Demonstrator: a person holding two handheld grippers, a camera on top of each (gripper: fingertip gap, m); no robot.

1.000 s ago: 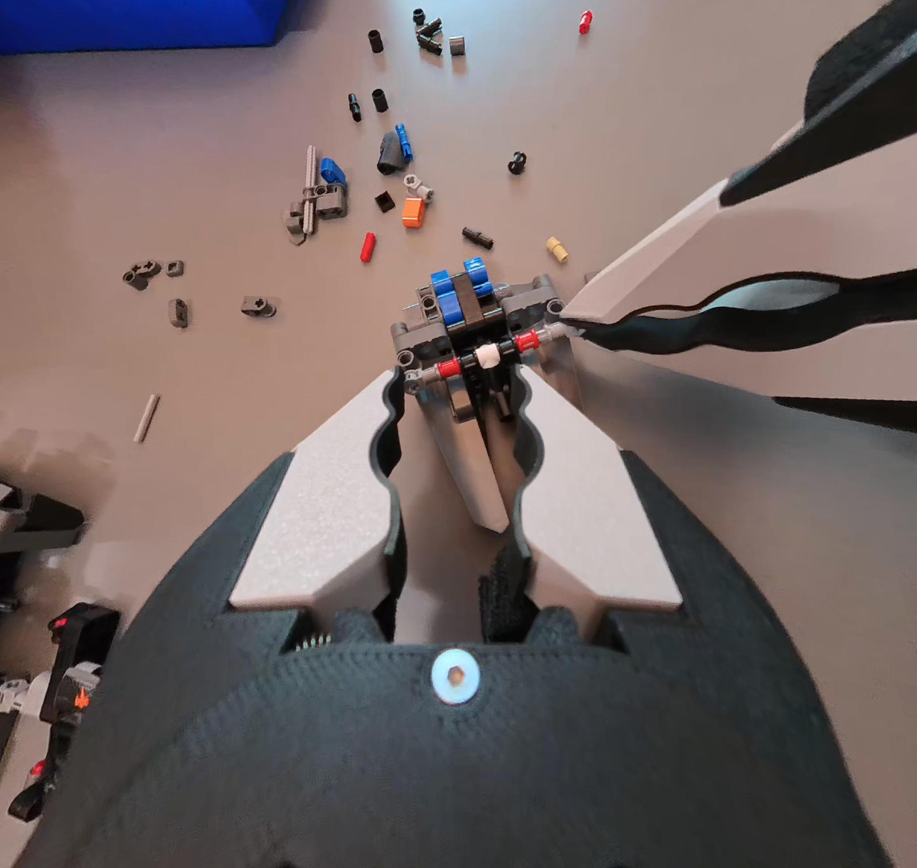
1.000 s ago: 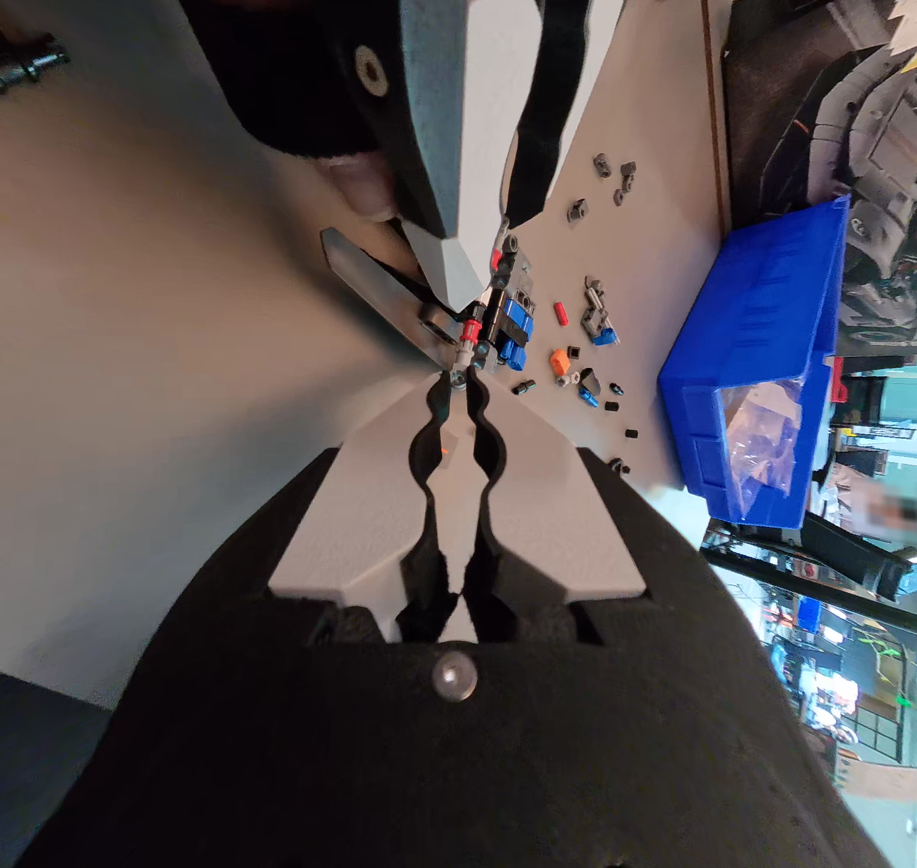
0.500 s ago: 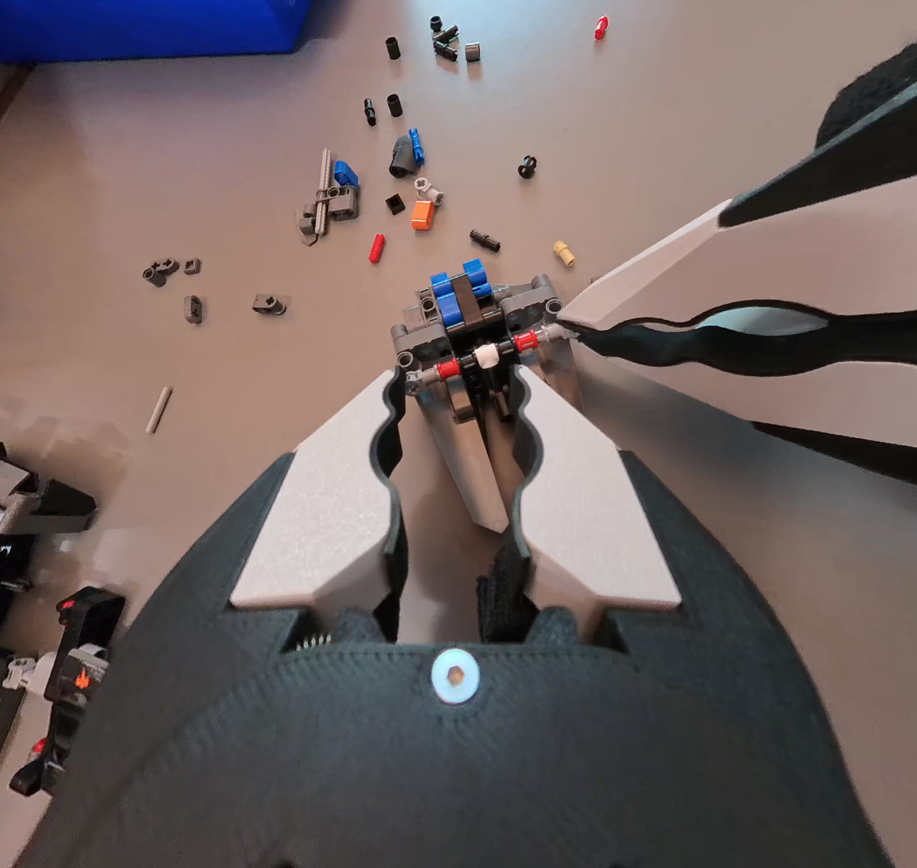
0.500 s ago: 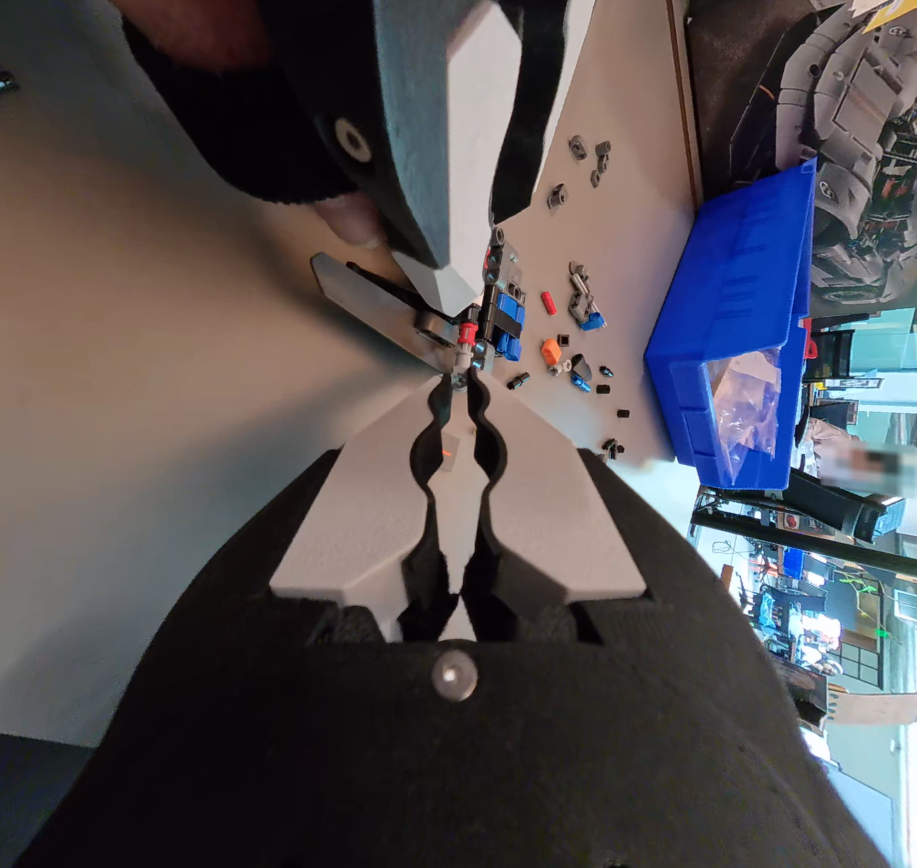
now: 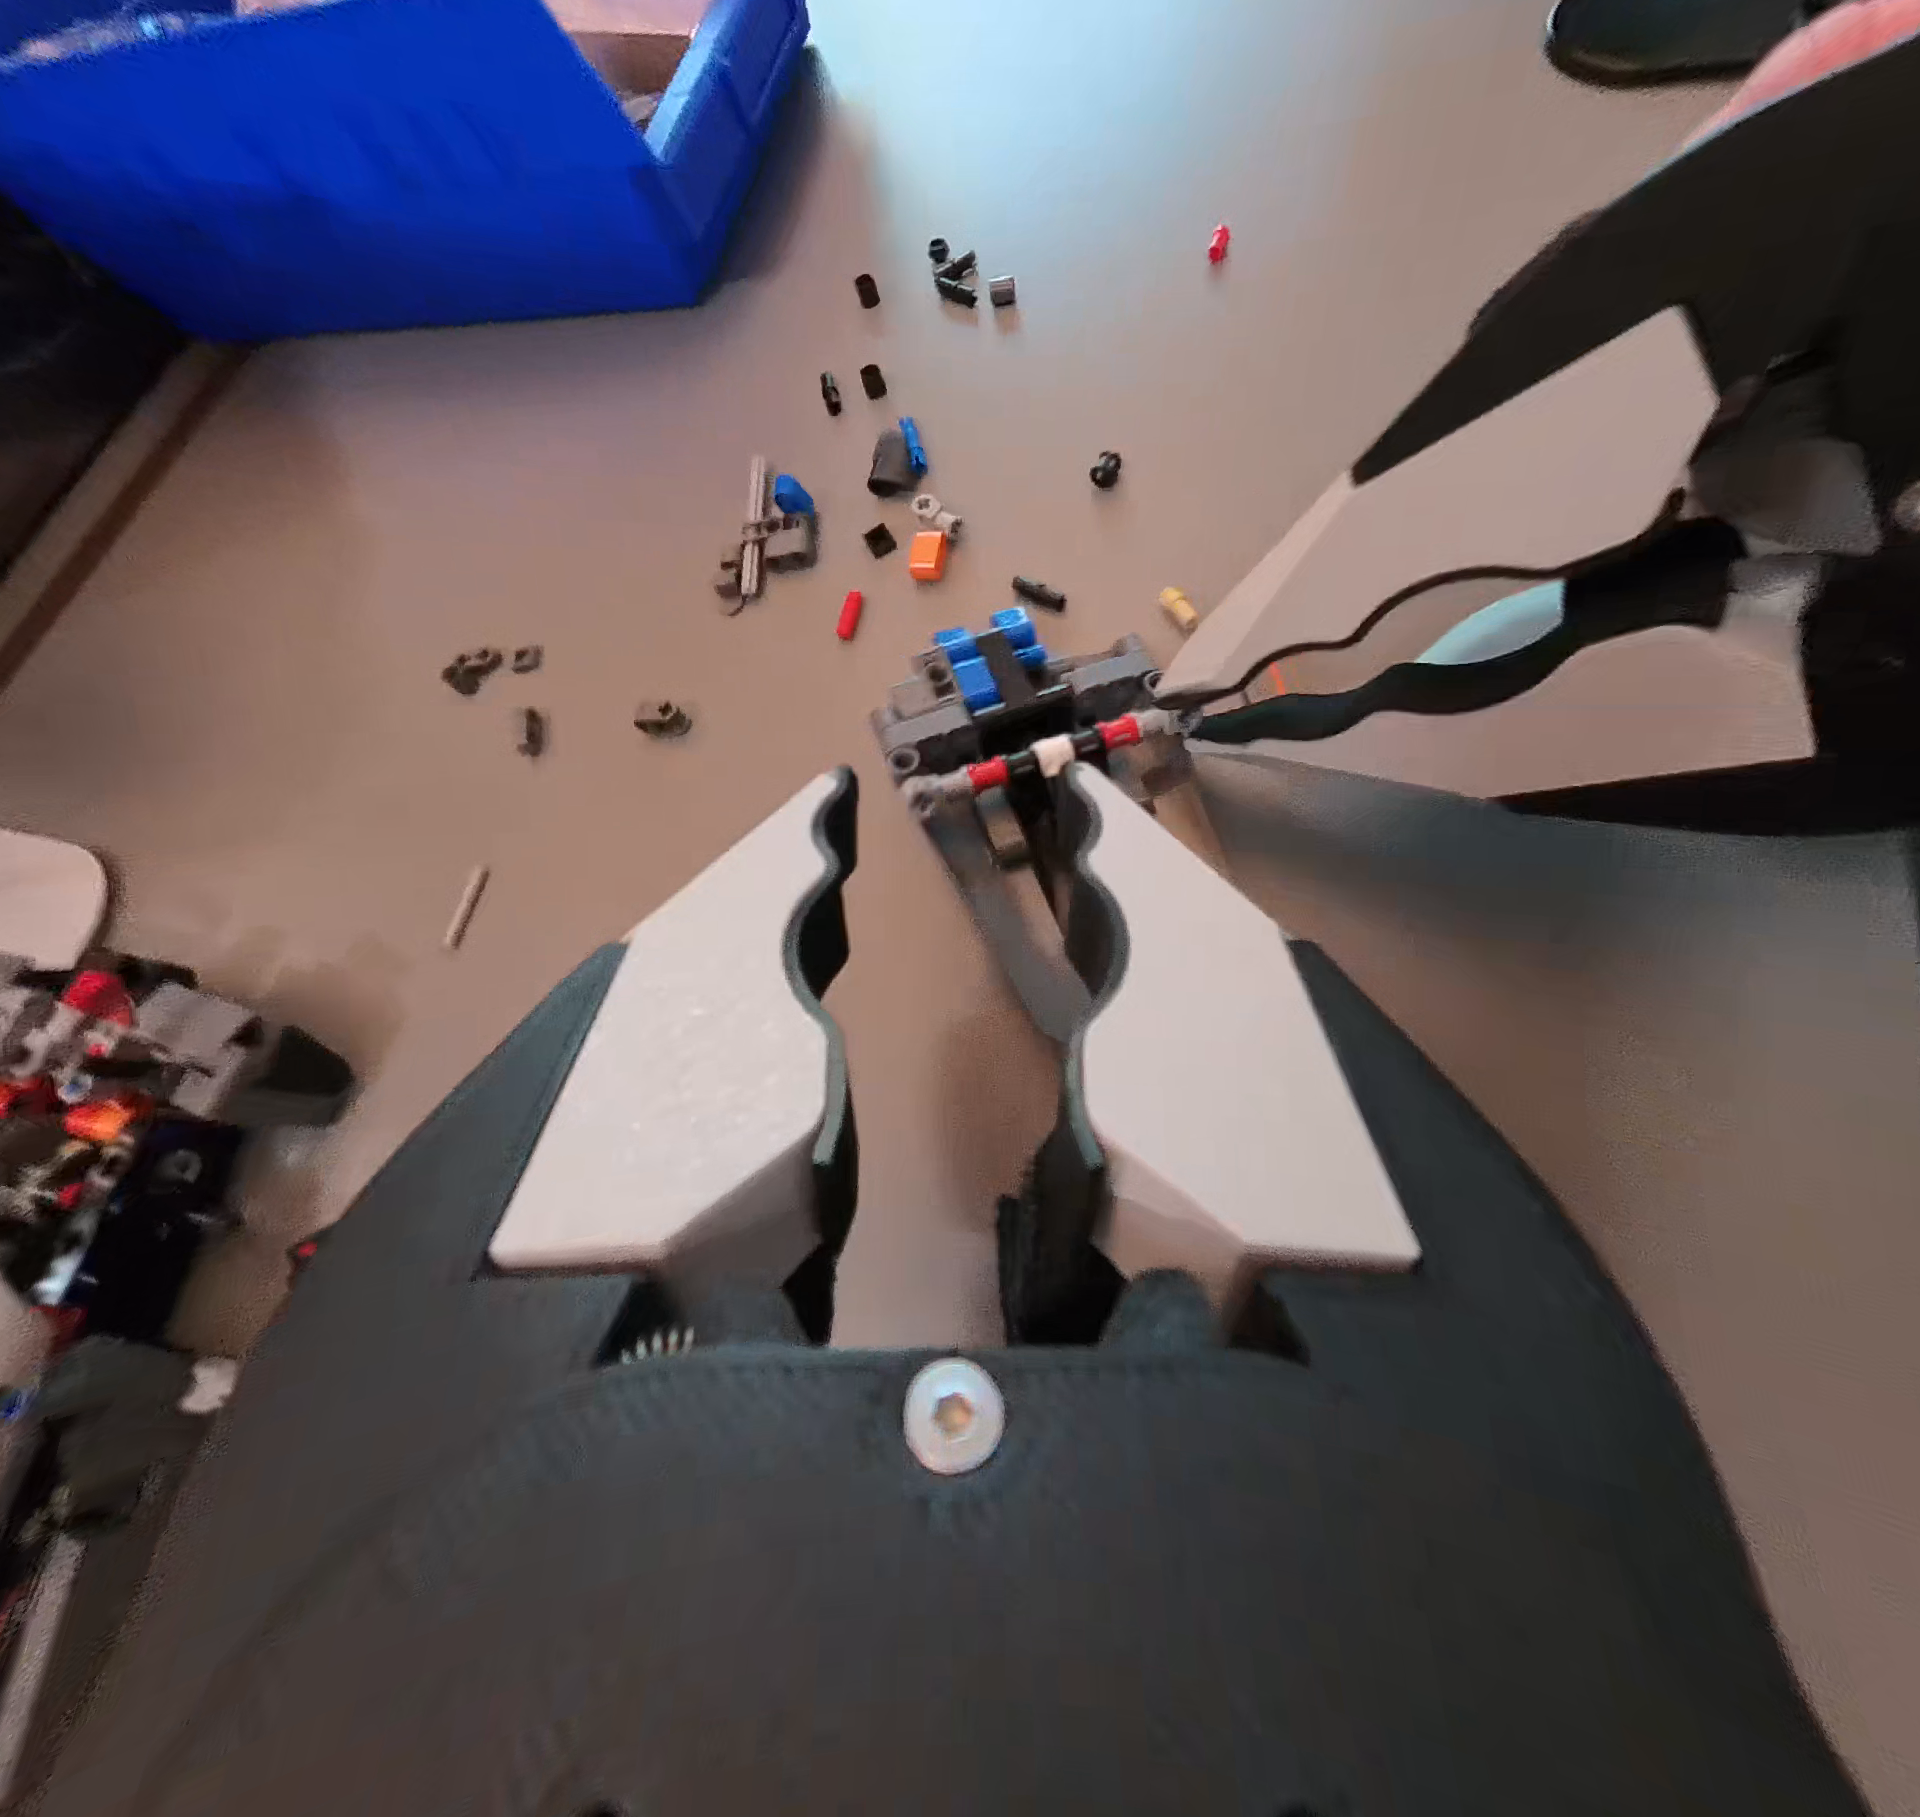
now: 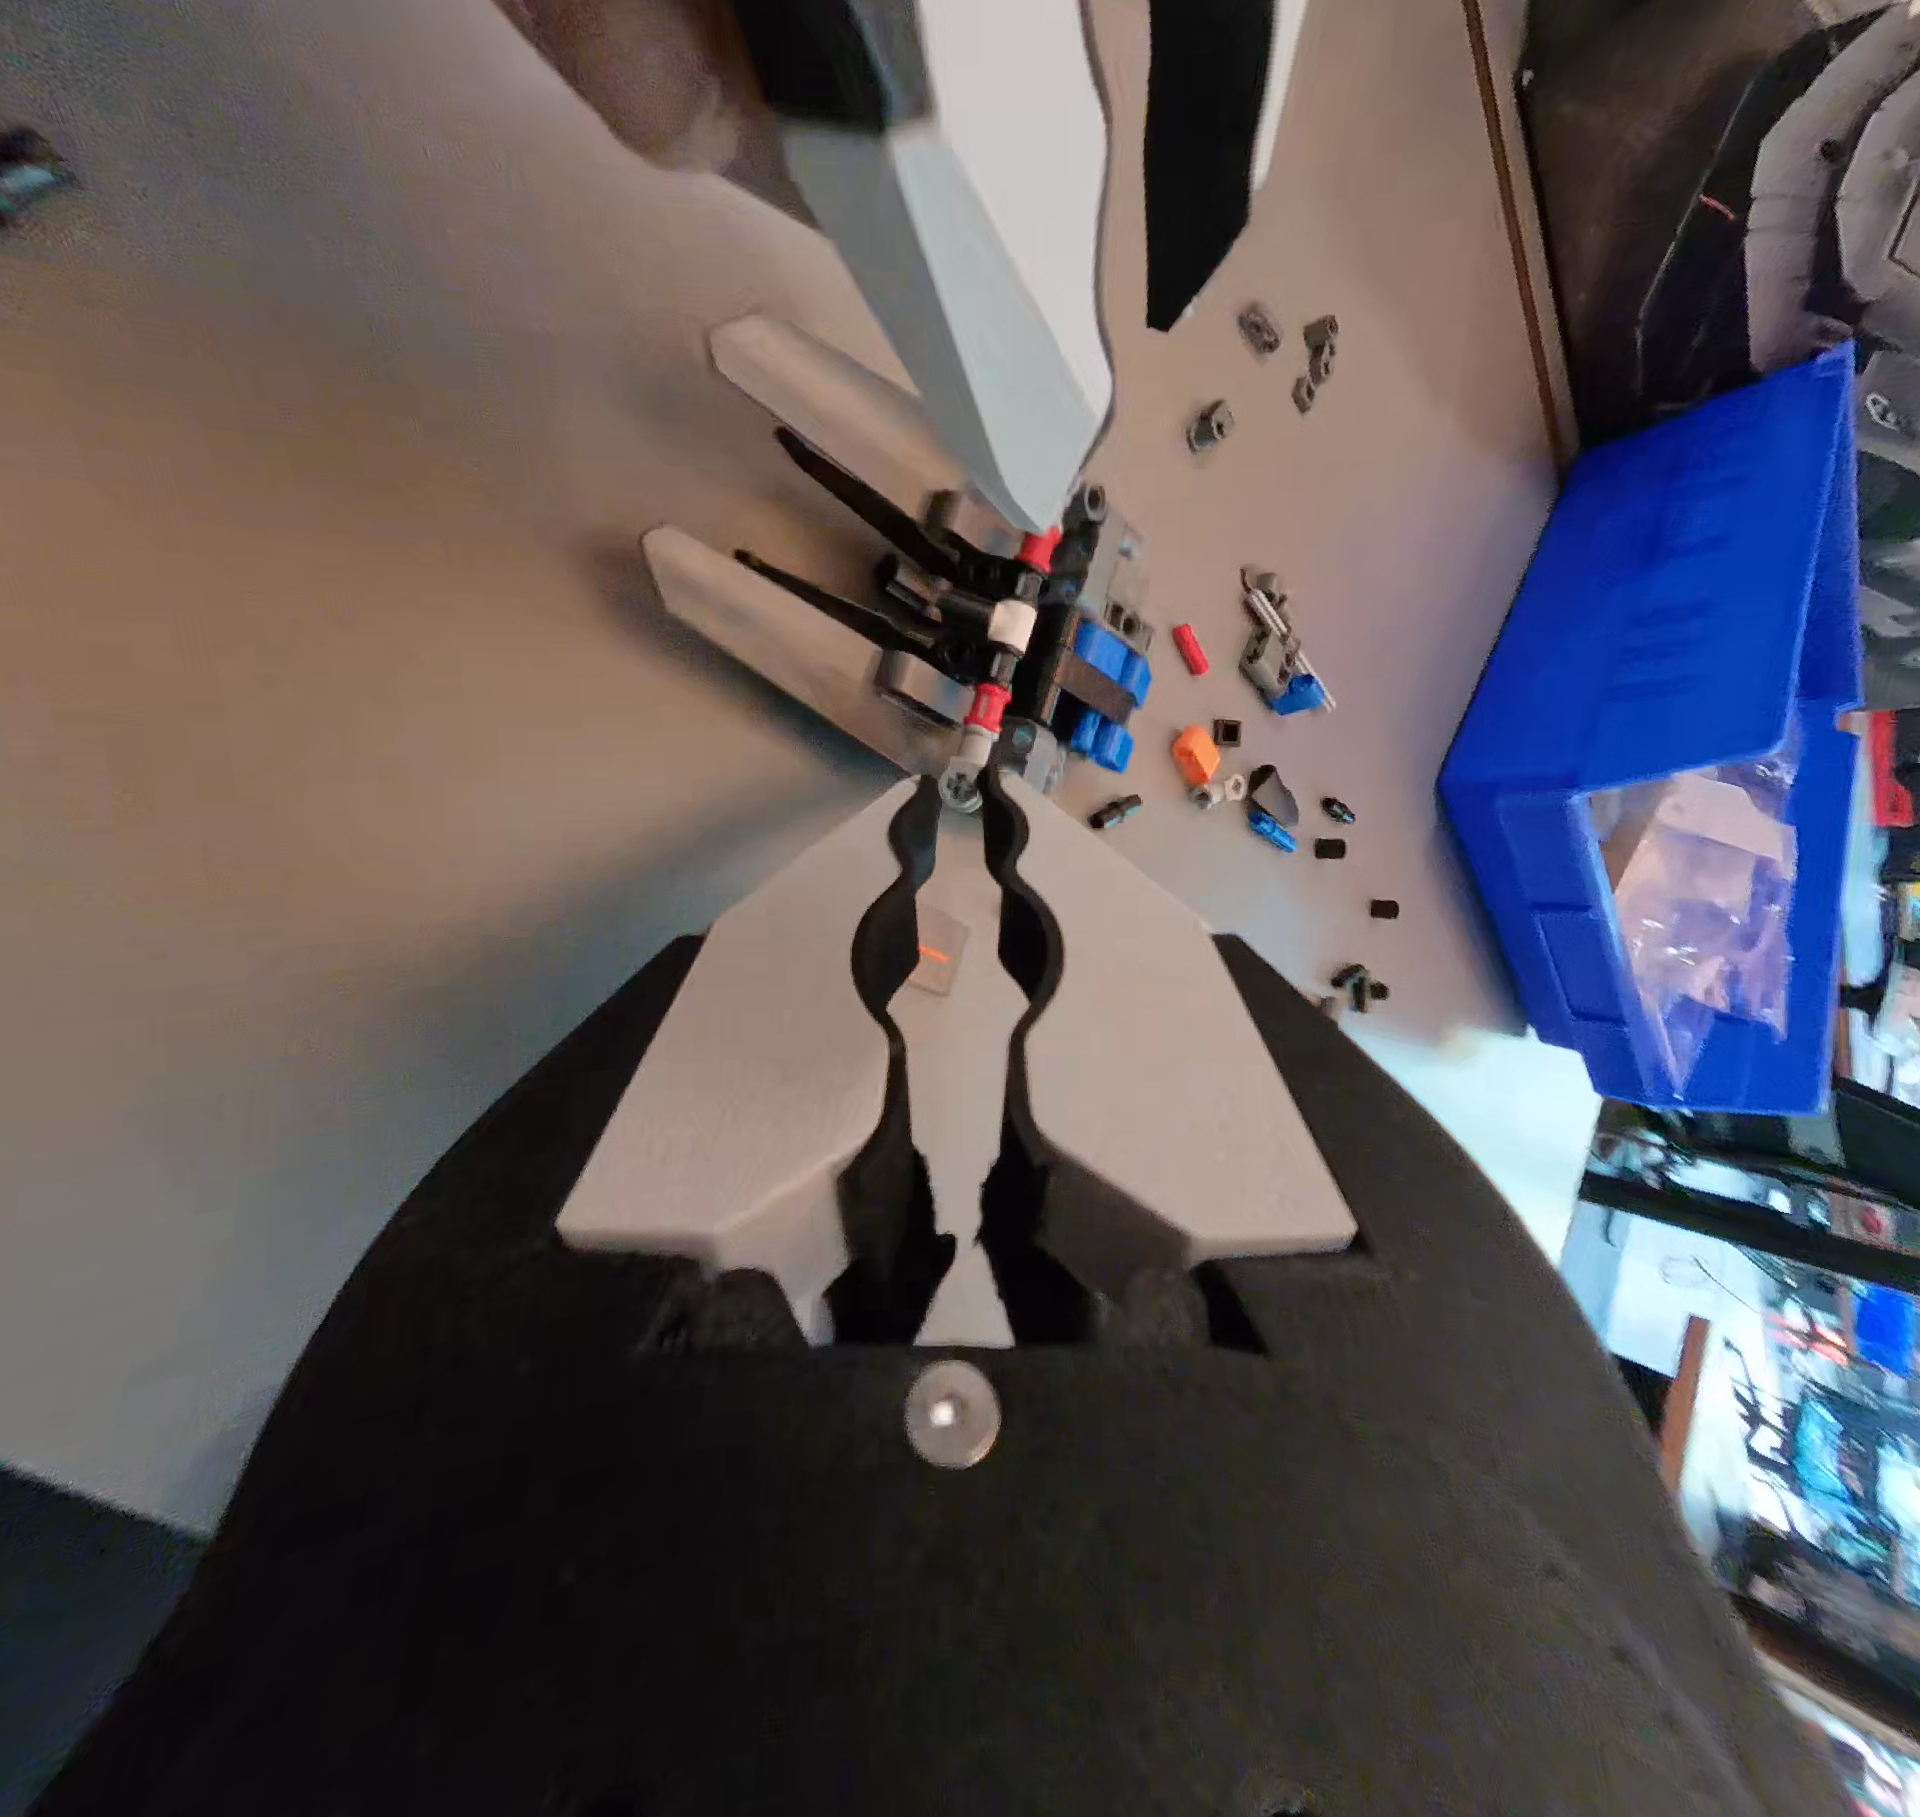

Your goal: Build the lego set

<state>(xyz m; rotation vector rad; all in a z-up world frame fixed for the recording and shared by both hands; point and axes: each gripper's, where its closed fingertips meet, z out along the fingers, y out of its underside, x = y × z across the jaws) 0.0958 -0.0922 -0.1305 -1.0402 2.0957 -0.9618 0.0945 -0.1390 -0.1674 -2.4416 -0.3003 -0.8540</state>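
My left tongs (image 5: 961, 811) stand open around the half-built lego assembly (image 5: 1023, 702) on the bench (image 5: 1351, 1040); right tongs (image 6: 961, 796) pinch its axle end; loose pieces (image 5: 894, 520) beyond it remain unfitted.

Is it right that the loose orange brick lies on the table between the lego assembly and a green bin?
Not quite: the bin is blue, not green. The right wrist view shows it clearly. The loose orange brick does lie on the table between the lego assembly and that bin.
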